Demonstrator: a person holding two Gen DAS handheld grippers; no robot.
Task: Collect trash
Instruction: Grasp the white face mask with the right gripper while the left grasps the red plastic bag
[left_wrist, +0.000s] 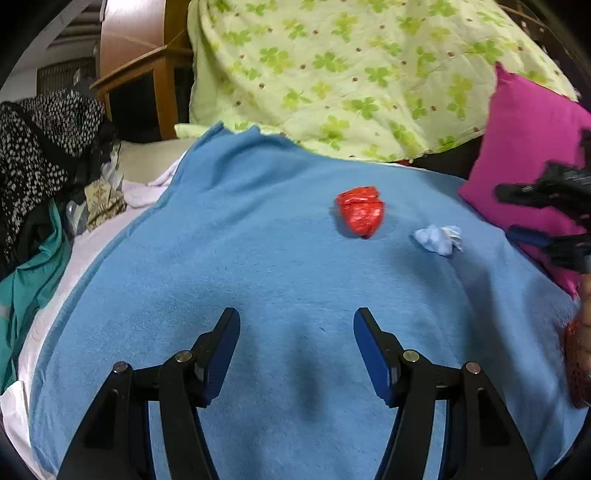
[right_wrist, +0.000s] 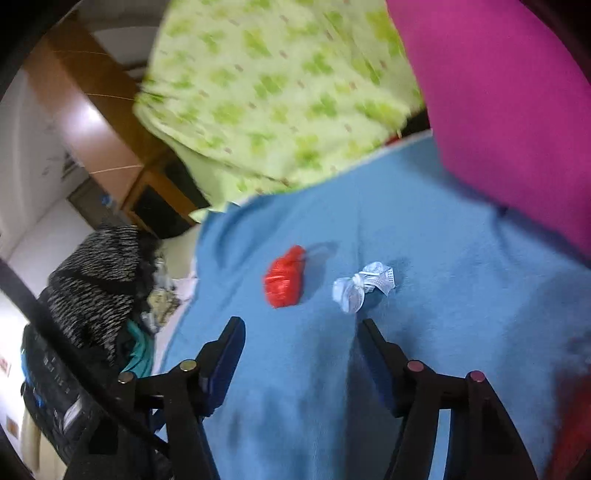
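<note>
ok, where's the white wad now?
On the blue blanket, just right of the red wad in both views: white wad, ahead of the open right gripper.

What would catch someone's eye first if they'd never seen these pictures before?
Probably the crumpled red wrapper lying in the middle of the blue blanket, with a scrunched white wrapper just to its right. Behind them a green clover-print cloth is heaped up, and a bright magenta pillow sits at the right edge. Both the left gripper and right gripper stand open and empty.
</note>
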